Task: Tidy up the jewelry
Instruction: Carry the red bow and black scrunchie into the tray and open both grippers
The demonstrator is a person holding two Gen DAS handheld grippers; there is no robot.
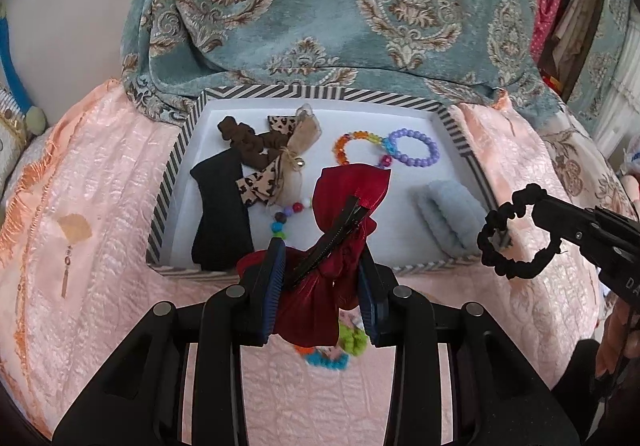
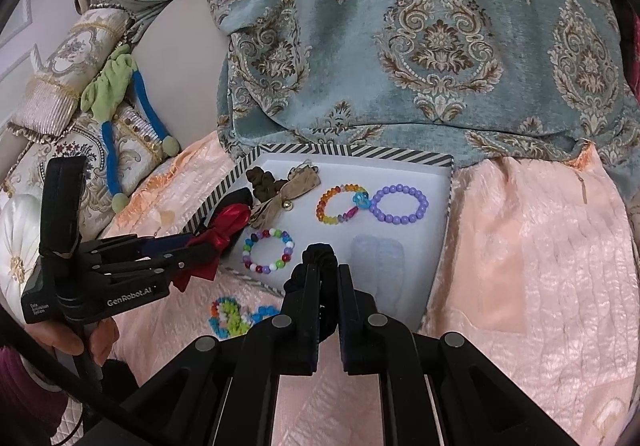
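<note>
My left gripper (image 1: pixel 322 278) is shut on a red satin bow hair clip (image 1: pixel 344 202), held over the near edge of the striped box (image 1: pixel 160 206); it also shows in the right wrist view (image 2: pixel 200 246). My right gripper (image 2: pixel 329 286) is shut on a black scrunchie (image 2: pixel 318 258), held at the box's near right side; the scrunchie also shows in the left wrist view (image 1: pixel 516 234). The box holds a purple bead bracelet (image 2: pixel 398 204), an orange mixed bracelet (image 2: pixel 340 204), a multicolour bracelet (image 2: pixel 267 251), a leopard bow (image 1: pixel 260 182), a black band (image 1: pixel 222 218) and a grey fluffy piece (image 1: pixel 448 214).
The box sits on a pink quilted bedspread (image 2: pixel 540 246). A bright beaded piece (image 2: pixel 232 316) lies on the quilt in front of the box. A blue patterned cover (image 2: pixel 400 26) rises behind. Cushions and a green-blue toy (image 2: pixel 116 86) lie at the left.
</note>
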